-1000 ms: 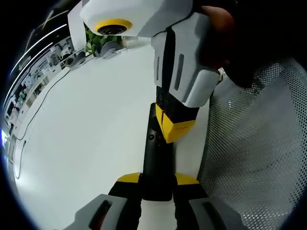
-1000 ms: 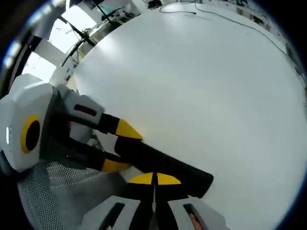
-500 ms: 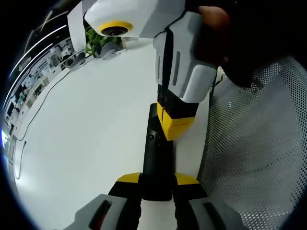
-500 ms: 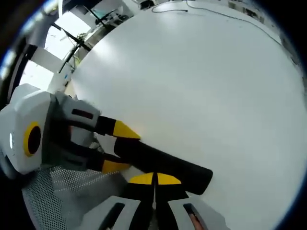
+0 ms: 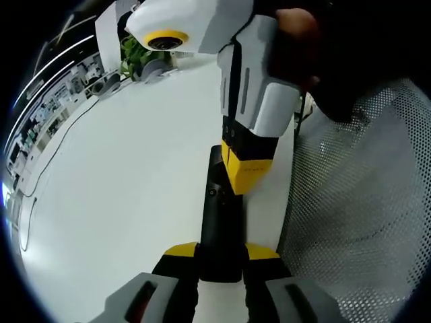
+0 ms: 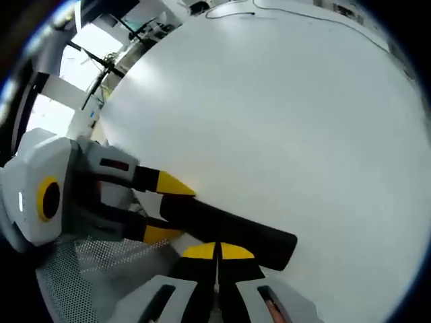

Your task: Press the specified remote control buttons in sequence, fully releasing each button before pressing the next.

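Observation:
A long black remote [image 5: 217,208] lies low over the white table [image 5: 121,175]. My left gripper [image 5: 221,251] is shut on its near end, one yellow tip on each side. My right gripper [image 5: 246,173] comes down from above, shut, with its joined yellow tips resting on the remote's top face near the far end. In the right gripper view, the right gripper [image 6: 217,252] stands shut over the remote [image 6: 236,227]. The left gripper [image 6: 163,208] reaches in from the left and clamps the remote's other end. Whether a button is pushed down is hidden under the tips.
A grey mesh surface [image 5: 357,202] runs along the table's right edge and appears again as mesh [image 6: 87,269]. A thin cable [image 5: 42,171] crosses the table's far left. A plant [image 5: 138,54] stands at the back. A dark-sleeved hand [image 5: 303,40] holds the right gripper.
The right gripper's body has swung slightly more upright, its tips staying on the remote. The left gripper and the remote have not moved.

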{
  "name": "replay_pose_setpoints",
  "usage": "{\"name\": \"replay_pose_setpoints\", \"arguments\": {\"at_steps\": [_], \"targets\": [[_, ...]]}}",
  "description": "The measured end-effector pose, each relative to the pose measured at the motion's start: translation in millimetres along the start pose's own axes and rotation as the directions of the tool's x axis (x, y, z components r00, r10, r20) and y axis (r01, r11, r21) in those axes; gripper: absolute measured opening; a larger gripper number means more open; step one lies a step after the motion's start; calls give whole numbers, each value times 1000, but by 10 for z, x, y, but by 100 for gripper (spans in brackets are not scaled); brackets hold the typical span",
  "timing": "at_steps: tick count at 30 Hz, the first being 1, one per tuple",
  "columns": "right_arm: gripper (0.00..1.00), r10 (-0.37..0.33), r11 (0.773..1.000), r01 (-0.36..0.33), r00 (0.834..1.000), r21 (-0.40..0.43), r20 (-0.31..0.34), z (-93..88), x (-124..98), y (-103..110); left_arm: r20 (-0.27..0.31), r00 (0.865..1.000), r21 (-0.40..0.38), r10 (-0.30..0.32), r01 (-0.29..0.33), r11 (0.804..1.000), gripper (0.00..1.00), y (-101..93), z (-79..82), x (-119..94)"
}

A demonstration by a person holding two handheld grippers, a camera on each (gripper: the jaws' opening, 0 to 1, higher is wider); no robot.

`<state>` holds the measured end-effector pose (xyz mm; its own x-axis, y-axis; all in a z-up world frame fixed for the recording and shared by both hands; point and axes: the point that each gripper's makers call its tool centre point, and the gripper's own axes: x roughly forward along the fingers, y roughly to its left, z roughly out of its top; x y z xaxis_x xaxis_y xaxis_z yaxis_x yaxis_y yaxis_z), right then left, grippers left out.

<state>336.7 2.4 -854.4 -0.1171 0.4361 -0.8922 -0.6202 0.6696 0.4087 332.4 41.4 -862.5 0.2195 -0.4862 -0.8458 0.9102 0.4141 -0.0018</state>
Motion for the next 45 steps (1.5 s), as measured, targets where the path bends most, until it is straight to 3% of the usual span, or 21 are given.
{"name": "replay_pose_setpoints", "arguments": {"at_steps": [8,10,21,31,36,45], "targets": [[0,0,1000,0,1000,-4,-16,-6,45,22,3,1000,-8,2,-2,1000,24,4,1,2],[0,-10,999,9,1000,-37,-27,-6,40,29,2,1000,-9,2,-2,1000,24,5,2,1],[0,1,1000,-1,1000,2,-21,-3,17,20,10,1000,1,1,-1,1000,25,0,9,-2],[0,38,997,-41,997,61,61,132,-10,40,17,1000,0,-3,3,1000,25,-2,14,4],[0,20,999,-23,999,48,50,116,23,33,24,1000,2,-5,5,1000,25,-4,29,15],[0,50,996,-55,996,75,76,162,11,59,52,999,-1,-6,6,1000,25,-5,92,49]]}}
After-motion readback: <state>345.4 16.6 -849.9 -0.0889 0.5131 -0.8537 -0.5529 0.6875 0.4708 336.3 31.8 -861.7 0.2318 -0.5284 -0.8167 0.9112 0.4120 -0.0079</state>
